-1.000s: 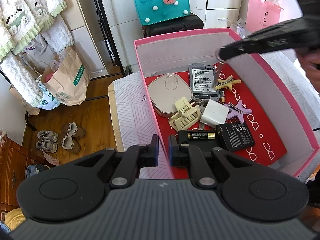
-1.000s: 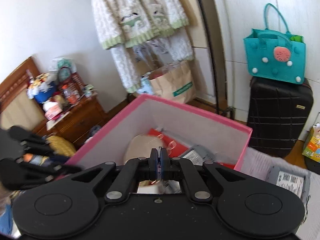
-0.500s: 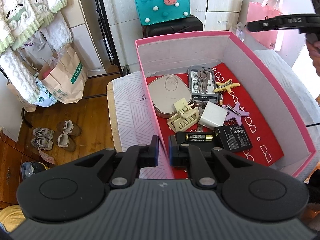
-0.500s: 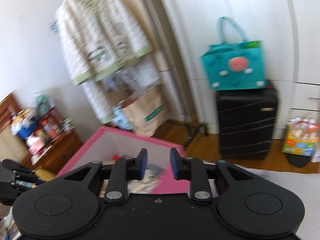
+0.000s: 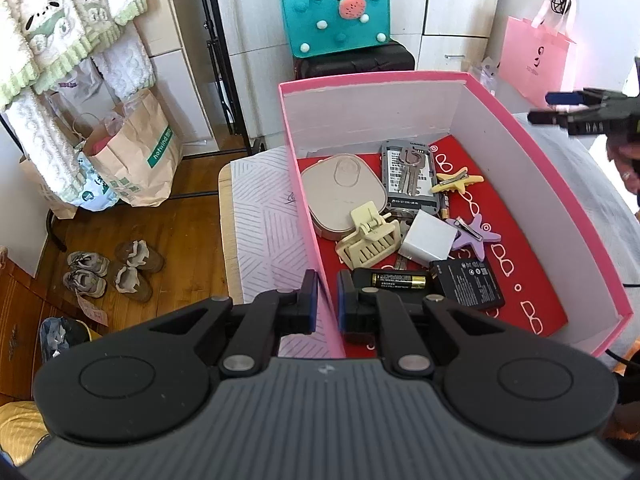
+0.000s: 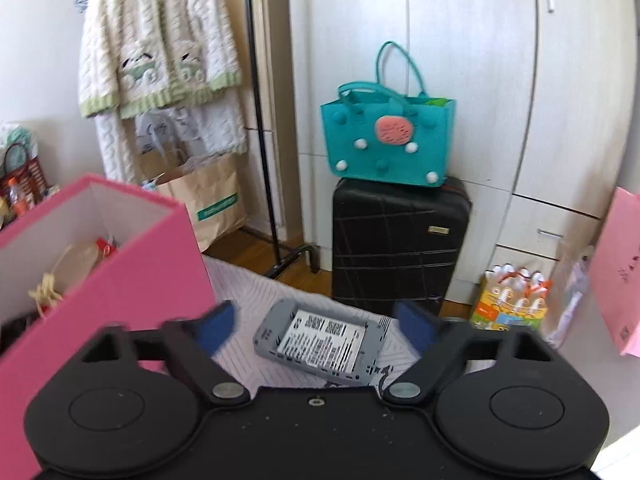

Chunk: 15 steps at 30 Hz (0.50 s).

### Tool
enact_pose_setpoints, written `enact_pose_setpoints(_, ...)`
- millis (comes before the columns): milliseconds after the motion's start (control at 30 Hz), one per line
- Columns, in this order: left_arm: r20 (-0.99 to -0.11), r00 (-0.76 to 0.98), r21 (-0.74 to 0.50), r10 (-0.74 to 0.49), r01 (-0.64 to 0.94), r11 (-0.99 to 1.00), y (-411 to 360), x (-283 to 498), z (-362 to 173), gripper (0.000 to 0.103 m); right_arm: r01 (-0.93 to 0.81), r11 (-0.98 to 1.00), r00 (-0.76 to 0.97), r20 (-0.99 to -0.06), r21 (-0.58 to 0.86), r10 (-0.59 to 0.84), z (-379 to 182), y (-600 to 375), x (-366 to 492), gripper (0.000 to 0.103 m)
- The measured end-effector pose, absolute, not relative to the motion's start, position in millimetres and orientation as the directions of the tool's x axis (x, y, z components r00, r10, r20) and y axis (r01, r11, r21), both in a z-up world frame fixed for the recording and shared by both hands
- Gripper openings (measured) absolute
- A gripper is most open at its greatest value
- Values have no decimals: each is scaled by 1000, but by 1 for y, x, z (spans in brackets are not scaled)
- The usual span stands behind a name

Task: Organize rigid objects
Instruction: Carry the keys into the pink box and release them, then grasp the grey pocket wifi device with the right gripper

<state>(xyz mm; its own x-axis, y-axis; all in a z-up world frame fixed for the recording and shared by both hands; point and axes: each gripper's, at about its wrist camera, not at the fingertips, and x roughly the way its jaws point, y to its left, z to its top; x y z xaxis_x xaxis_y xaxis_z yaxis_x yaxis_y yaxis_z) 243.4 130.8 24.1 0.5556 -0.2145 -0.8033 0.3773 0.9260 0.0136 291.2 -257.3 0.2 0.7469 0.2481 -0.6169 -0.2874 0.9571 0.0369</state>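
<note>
My left gripper is shut on the near left wall of the pink box. On the box's red floor lie a bunch of keys on a grey device, a beige round case, a cream claw clip, a white charger, star clips, a battery and a black battery pack. My right gripper is outside the box, to its right, its jaws opening wide with nothing gripped. A second grey device lies on the striped cover just beyond its fingertips. The left wrist view shows that gripper at the right edge.
A black suitcase with a teal felt bag stands past the bed's end. A clothes rack, paper bags and shoes are on the wooden floor to the left. A pink gift bag hangs at the right.
The right gripper let the keys fall onto the grey device in the box, swung out over the right wall and opened wide. The left gripper kept its hold on the box.
</note>
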Motion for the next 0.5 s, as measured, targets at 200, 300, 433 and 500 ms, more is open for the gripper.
enact_pose_setpoints(200,-802,564,20,-197,355,935,128,246,28,9,-315,941,728,-604,126,324,-21,-279,316,96)
enact_pose_setpoints(300,-801,569,32,-185,349,936,126,245,27,9,-336,926,694,-620,171,366,-32,-289,337,96)
enact_pose_setpoints(433,-803,568,22,-181,332,943,126,245,27,9,-332,900,649,-624,283,436,-47,-302,360,94)
enact_pose_setpoints(500,-805,567,23,-176,327,945,125,246,27,9,-333,857,622,-592,393,513,-54,-310,367,93)
